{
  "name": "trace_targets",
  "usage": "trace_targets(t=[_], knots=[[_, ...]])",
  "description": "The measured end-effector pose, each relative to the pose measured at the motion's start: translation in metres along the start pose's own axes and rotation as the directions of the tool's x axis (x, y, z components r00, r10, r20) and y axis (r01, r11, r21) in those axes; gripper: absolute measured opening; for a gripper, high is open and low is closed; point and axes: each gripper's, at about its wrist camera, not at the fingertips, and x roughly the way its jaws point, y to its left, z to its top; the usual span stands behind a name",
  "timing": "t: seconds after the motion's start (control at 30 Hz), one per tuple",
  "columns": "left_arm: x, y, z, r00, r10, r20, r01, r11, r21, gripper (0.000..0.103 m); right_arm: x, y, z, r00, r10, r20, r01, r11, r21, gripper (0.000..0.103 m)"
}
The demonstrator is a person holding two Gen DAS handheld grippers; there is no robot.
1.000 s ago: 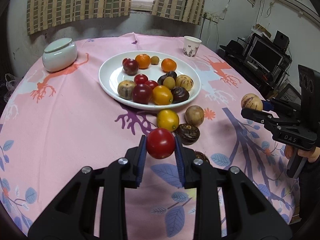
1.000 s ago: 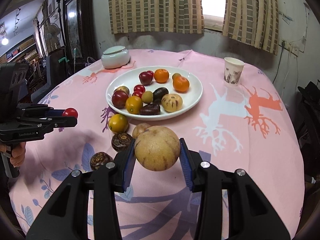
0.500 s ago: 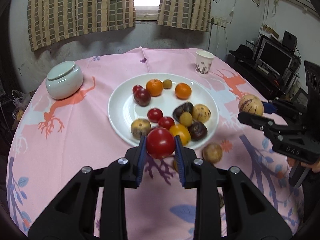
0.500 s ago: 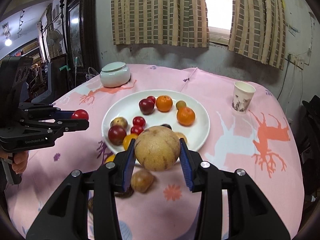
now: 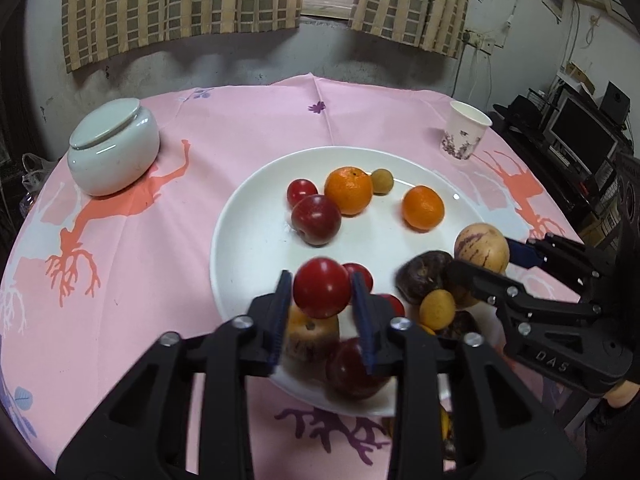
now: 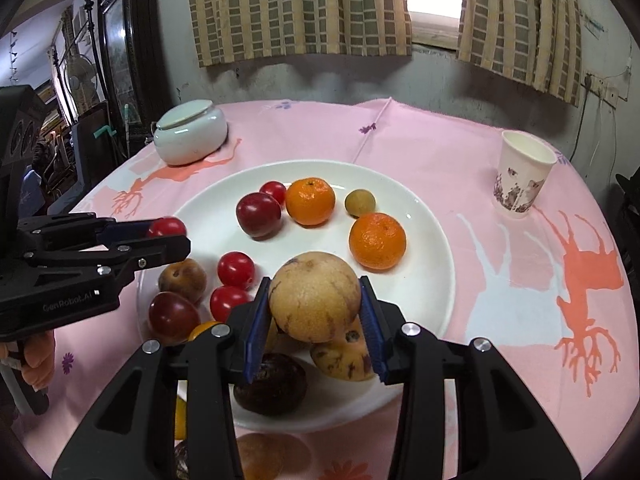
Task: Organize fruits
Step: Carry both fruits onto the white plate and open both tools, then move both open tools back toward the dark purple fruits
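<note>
The left gripper (image 5: pixel 322 294) is black plastic with ribbed blue pads, and its jaws are clamped on a smooth, glossy red cherry tomato (image 5: pixel 322 293) held above the near edge of the white plate (image 5: pixel 248 236). In the right wrist view the same tomato (image 6: pixel 167 227) shows at the gripper's tip, over the plate's left rim. The right gripper (image 6: pixel 315 314), of the same black build, has its jaws set wide and closed on a round, matte tan pepino melon (image 6: pixel 315 297) with faint purple streaks, held above the plate's near half.

Under the grippers the glazed round plate carries a crowd of fruit: a wrinkled dark passion fruit (image 6: pixel 270 384), a second speckled pepino (image 6: pixel 340 354), a small yellow fruit (image 5: pixel 437 309), two shiny cherry tomatoes (image 6: pixel 235 269) and a dark red plum (image 6: pixel 173 317) beside a dull brown fruit (image 6: pixel 182 279). Farther back lie another polished plum (image 6: pixel 258 215), two dimpled mandarins (image 6: pixel 377 241) and a small olive-green fruit (image 6: pixel 360 202).

A few fruits rest off the plate on the pink printed tablecloth (image 6: pixel 500 288), near the camera, partly hidden. Beyond the plate stand a lidded pale ceramic jar (image 5: pixel 113 146) to the left and a patterned paper cup (image 6: pixel 522 184) to the right, well apart.
</note>
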Motion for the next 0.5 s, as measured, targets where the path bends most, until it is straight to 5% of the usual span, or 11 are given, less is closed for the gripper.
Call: trace_targets(t=[0.07, 0.5], knots=[[-0.001, 0.003, 0.0, 0.998, 0.046, 0.03, -0.046, 0.999, -0.028, 0.076, 0.001, 0.001, 0.0, 1.0, -0.021, 0.015, 0.021, 1.0, 0.005, 0.045], [-0.041, 0.012, -0.024, 0.998, 0.047, 0.029, -0.046, 0.998, -0.04, 0.081, -0.048, -0.014, -0.022, 0.998, -0.004, 0.061, 0.0, 0.998, 0.064, 0.065]])
